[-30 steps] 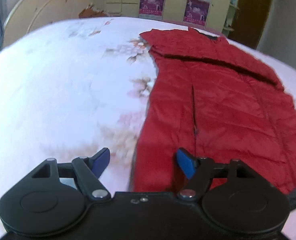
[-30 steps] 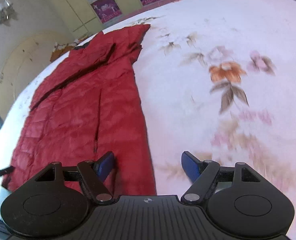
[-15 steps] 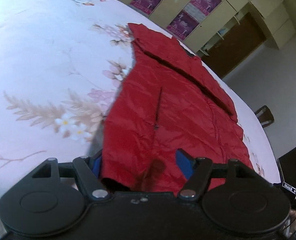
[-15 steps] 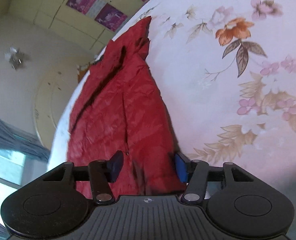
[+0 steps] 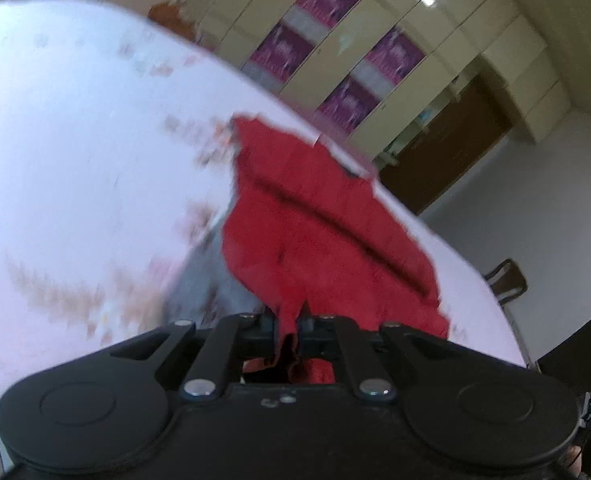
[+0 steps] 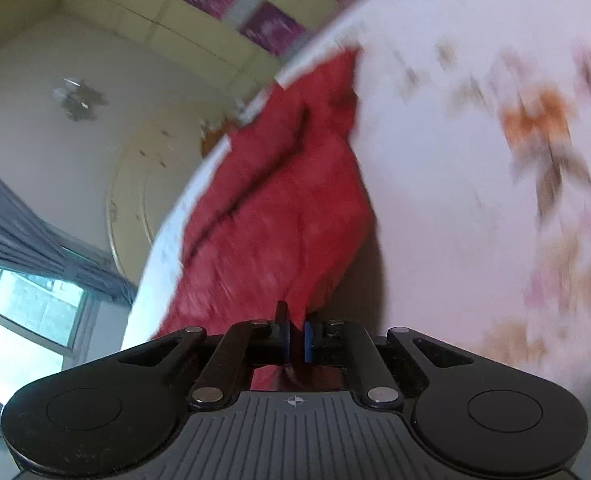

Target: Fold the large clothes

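Observation:
A red quilted jacket [image 5: 319, 232] lies lengthwise on a bed with a white floral sheet [image 5: 75, 160]. My left gripper [image 5: 288, 326] is shut on the jacket's near hem corner and holds it raised off the sheet. In the right wrist view the same jacket [image 6: 279, 208] stretches away from me, and my right gripper [image 6: 295, 338] is shut on its other near hem corner, also lifted. The far collar end still rests on the bed. Both views are motion-blurred.
The floral sheet [image 6: 495, 160] spreads wide to the right of the jacket. A wall of cream cupboards with purple posters [image 5: 335, 52] stands beyond the bed. A dark chair [image 5: 507, 276] is at the right, a window with grey curtains [image 6: 23, 280] at the left.
Both grippers went from open around the hem to shut on it. They have lifted the near end of the jacket and the cameras have tilted upward.

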`<act>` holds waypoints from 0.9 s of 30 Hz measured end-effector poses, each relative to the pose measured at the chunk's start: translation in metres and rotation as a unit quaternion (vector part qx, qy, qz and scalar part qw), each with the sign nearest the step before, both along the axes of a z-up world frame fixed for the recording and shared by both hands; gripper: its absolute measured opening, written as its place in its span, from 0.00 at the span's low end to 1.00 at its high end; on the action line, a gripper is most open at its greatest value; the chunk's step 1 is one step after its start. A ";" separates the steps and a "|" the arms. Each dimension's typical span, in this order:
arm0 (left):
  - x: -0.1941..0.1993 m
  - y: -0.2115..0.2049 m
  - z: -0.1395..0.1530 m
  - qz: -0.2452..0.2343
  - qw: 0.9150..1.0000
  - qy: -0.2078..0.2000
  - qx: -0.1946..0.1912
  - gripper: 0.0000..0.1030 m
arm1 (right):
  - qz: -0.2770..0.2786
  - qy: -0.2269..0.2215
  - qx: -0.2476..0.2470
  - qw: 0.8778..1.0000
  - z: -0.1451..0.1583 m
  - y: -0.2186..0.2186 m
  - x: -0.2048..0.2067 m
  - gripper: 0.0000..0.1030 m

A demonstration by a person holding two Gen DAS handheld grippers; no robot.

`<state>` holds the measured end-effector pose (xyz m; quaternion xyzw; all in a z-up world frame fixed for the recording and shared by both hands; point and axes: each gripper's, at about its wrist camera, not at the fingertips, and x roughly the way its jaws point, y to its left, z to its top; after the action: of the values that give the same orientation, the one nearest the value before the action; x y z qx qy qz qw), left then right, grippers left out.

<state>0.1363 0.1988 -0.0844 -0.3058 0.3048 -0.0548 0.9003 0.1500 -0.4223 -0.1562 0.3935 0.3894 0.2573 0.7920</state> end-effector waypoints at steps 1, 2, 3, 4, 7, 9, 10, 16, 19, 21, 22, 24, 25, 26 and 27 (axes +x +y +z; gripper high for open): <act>0.005 0.000 0.010 0.000 1.000 -0.013 0.002 0.06 | -0.003 -0.015 0.001 1.000 0.011 -0.001 0.004 0.05; 0.012 0.000 0.021 -0.001 1.000 -0.028 0.005 0.06 | -0.005 -0.033 0.001 0.999 0.023 -0.002 0.010 0.05; 0.020 0.001 0.031 -0.002 0.999 -0.041 0.007 0.06 | -0.008 -0.048 -0.003 0.999 0.034 -0.001 0.015 0.05; 0.028 0.001 0.039 -0.002 0.999 -0.052 0.008 0.06 | -0.011 -0.062 -0.007 0.998 0.045 0.000 0.022 0.05; 0.061 0.003 0.063 0.003 0.997 -0.078 0.015 0.06 | -0.015 -0.095 -0.018 0.995 0.076 0.009 0.046 0.05; 0.086 0.006 0.075 0.001 0.995 -0.093 0.017 0.06 | -0.022 -0.109 -0.027 0.993 0.094 0.013 0.067 0.05; 0.099 0.006 0.080 -0.001 0.995 -0.100 0.020 0.06 | -0.026 -0.115 -0.030 0.993 0.101 0.017 0.079 0.05; 0.200 0.011 0.099 -0.027 0.993 -0.113 0.037 0.06 | -0.055 -0.117 -0.017 0.991 0.121 0.027 0.166 0.05; 0.256 0.015 0.098 -0.036 0.993 -0.103 0.043 0.06 | -0.070 -0.103 -0.005 0.992 0.119 0.028 0.221 0.05; 0.296 0.017 0.090 -0.038 0.994 -0.088 0.048 0.06 | -0.080 -0.085 -0.001 0.993 0.109 0.031 0.256 0.05; 0.310 0.019 0.086 -0.039 0.995 -0.082 0.048 0.06 | -0.084 -0.077 -0.002 0.993 0.104 0.032 0.272 0.05; 0.342 0.022 0.073 -0.038 0.996 -0.065 0.047 0.06 | -0.092 -0.057 -0.003 0.994 0.090 0.036 0.304 0.05; 0.354 0.025 0.065 -0.039 0.997 -0.055 0.044 0.06 | -0.094 -0.048 -0.005 0.994 0.081 0.036 0.319 0.05; 0.369 0.026 0.056 -0.041 0.997 -0.047 0.041 0.06 | -0.095 -0.036 -0.010 0.995 0.072 0.039 0.335 0.05; 0.382 0.028 0.048 -0.043 0.997 -0.038 0.042 0.06 | -0.094 -0.027 -0.016 0.995 0.063 0.040 0.346 0.05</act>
<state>0.5181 0.2265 -0.0365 -0.2523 0.2853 -0.0921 0.9200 0.4956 -0.3824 -0.0927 0.4088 0.3333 0.1857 0.8290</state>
